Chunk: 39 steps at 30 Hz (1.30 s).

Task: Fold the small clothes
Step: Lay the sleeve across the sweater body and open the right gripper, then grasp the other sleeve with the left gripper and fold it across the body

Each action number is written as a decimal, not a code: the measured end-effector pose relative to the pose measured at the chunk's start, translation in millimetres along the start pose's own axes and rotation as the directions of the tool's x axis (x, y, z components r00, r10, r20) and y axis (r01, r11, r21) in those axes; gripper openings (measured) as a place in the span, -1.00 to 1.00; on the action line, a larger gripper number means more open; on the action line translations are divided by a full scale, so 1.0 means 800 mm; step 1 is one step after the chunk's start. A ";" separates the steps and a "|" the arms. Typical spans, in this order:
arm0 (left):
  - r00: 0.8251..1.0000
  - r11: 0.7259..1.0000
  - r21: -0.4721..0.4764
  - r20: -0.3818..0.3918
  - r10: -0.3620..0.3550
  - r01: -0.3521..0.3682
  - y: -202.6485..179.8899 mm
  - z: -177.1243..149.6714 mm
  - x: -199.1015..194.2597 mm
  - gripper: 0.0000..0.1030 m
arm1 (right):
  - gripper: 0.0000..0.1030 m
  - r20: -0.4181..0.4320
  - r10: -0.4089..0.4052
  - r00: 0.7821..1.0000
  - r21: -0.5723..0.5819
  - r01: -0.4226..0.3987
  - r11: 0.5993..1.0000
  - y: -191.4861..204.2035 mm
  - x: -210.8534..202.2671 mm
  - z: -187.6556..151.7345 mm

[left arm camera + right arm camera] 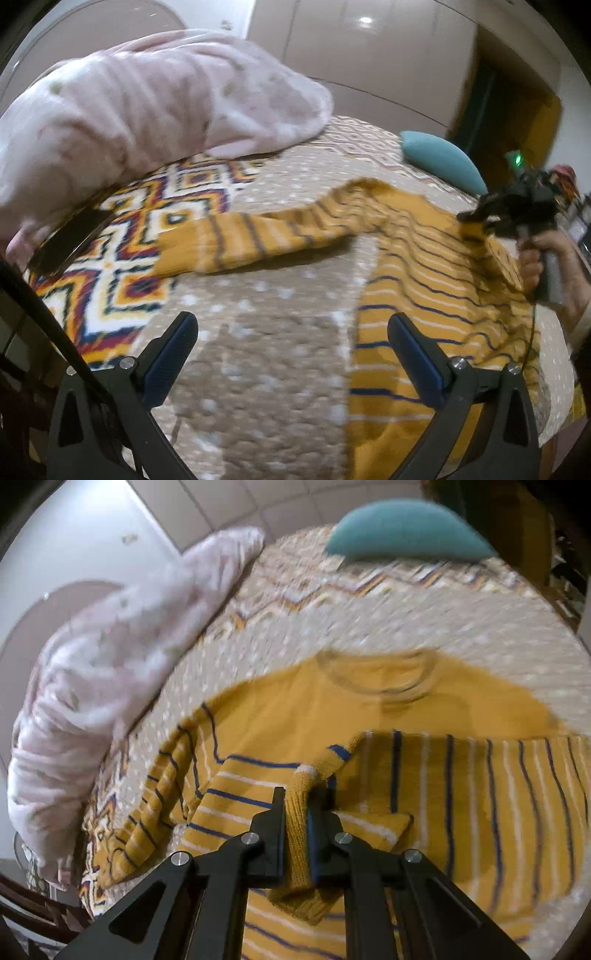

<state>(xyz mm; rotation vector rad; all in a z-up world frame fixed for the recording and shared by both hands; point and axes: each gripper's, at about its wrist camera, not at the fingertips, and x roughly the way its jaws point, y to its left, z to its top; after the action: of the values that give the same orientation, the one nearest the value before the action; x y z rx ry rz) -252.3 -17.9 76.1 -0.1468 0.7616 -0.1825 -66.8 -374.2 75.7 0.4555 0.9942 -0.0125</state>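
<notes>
A small mustard-yellow sweater (424,273) with blue and white stripes lies on the bed, one sleeve (251,240) stretched out to the left. My left gripper (291,332) is open and empty above the bedspread, just left of the sweater's hem. My right gripper (297,801) is shut on the cuff of the other sleeve (299,834) and holds it over the sweater's body (280,709), below the neckline (376,679). The right gripper also shows in the left wrist view (476,218), at the sweater's far right side.
A pink blanket (140,110) is heaped at the bed's left. A teal pillow (439,158) lies at the far end. A dark flat phone-like object (70,240) rests on the patterned bedspread (258,369) by the blanket. Wardrobe doors stand behind.
</notes>
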 end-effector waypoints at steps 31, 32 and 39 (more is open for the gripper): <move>0.978 0.864 -0.500 -0.151 -0.142 0.048 0.116 0.095 0.178 -0.92 | 0.15 0.144 0.135 0.980 0.064 -0.146 0.987 -0.116 -0.162 -0.175; 0.984 0.874 -0.486 -0.144 -0.102 0.019 0.125 0.108 0.177 -0.92 | 0.15 0.157 0.124 0.980 0.068 -0.136 0.988 -0.120 -0.169 -0.180; 0.978 0.931 -0.308 0.006 0.211 -0.199 0.132 0.217 0.123 -0.92 | 0.15 0.209 0.050 0.977 0.059 -0.064 0.996 -0.138 -0.196 -0.206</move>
<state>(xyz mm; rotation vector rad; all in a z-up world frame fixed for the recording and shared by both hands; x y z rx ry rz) -50.1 74.9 113.2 -0.3624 0.7579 0.1389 -309.7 -442.7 86.8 0.5313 0.7768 -0.0405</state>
